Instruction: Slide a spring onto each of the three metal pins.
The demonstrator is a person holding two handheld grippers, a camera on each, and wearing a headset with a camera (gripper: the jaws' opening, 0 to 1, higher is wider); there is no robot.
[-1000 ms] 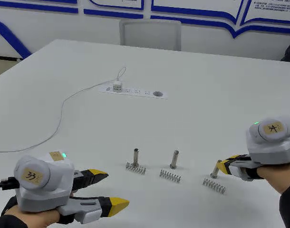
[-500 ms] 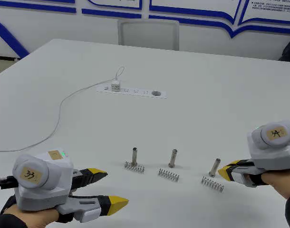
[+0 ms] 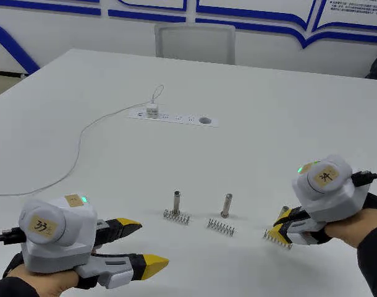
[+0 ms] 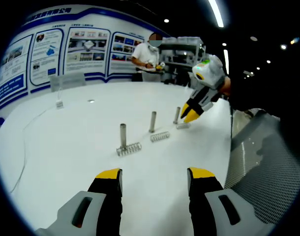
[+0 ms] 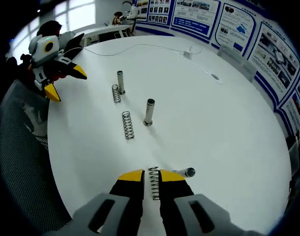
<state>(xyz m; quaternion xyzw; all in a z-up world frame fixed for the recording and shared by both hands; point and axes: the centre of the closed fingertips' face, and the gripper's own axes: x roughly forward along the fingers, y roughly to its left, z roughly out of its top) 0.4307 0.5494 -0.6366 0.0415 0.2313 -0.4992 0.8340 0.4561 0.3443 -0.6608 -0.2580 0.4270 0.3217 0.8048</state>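
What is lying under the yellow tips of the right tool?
A spring on the white table, between the right tool's tips; the table beneath the tool's body is hidden.

A round sticker point(image 3: 41, 228) on the left claw point(image 3: 148, 246) carries the number 33. The second sticker point(image 3: 325, 176), on the right claw point(image 3: 276, 228), seems to read 34, tilted. Print on the wall boards point(image 4: 46, 46) is too small to read.
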